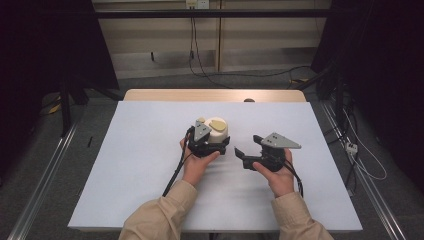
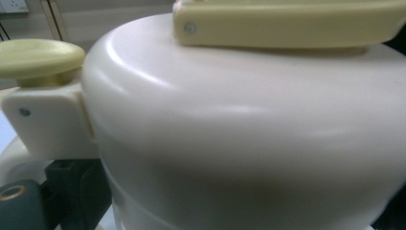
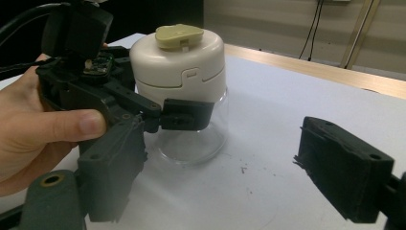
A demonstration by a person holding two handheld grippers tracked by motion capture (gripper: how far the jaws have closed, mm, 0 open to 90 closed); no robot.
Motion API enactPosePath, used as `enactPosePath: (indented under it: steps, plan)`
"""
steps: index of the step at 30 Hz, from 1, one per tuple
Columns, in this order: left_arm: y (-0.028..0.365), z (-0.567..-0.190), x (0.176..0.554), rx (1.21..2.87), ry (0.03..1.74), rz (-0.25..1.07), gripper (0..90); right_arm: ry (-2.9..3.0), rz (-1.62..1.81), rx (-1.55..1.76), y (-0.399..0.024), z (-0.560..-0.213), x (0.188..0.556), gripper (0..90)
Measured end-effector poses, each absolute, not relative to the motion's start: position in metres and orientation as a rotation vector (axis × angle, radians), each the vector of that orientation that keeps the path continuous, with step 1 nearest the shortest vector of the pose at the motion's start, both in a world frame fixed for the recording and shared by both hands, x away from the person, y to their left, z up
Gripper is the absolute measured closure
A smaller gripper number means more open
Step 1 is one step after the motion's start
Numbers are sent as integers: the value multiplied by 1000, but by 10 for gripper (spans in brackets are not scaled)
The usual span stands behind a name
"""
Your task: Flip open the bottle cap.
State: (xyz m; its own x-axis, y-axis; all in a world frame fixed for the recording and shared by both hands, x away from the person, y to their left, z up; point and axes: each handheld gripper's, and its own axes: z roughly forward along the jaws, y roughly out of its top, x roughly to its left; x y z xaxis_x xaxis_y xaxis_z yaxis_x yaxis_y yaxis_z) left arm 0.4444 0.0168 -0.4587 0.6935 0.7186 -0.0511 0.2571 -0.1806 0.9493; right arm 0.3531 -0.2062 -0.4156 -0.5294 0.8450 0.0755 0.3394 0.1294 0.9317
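Broadly, the pale blue tabletop (image 1: 140,165) is taking up most of the high view, with a strip of bare wood (image 1: 215,95) showing along its far edge and dark floor and cables lying beyond it. Two tan sleeves are coming in from the near side, each hand holding a set of black tongs.

Near the middle of the tabletop, a jar (image 1: 218,131) is standing upright: a clear glass body (image 3: 201,136) under a wide cream lid (image 3: 179,60), which is carrying a yellowish flap (image 3: 179,36) on top. In the left gripper view the lid's cream dome is looming very close, with a round yellowish knob (image 2: 40,58) sitting on a cream hinge block at its side.

The left tongs (image 1: 210,143) are reaching around the jar from the near side. In the right gripper view one of their pads (image 3: 184,115) is lying against the glass just under the lid; the opposite pad is hidden behind the jar, so I cannot tell for certain whether they are clenched on it, though they are plainly standing around it.

The right tongs (image 1: 245,150) are hanging just beside the jar, apart from it, their jaws standing wide and released with nothing between them; bare tabletop is showing in the gap.

No brand, label or legible writing is showing on the jar, the lid or either set of tongs. A few small dark specks (image 3: 243,170) are lying on the tabletop near the jar's foot.
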Motion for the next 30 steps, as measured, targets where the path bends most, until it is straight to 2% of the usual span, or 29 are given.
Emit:
enactPosePath:
  steps: [8, 13, 30]
  plan:
    - [16, -459, 444, 1750, 783, 499, 52, 1936, 1384, 1123, -202, -410, 359, 231]
    - [16, -459, 444, 1747, 790, 490, 52, 1941, 1391, 1133, -202, -403, 362, 339]
    - [17, -459, 444, 1753, 782, 498, 52, 1982, 1442, 1176, -191, -395, 373, 801]
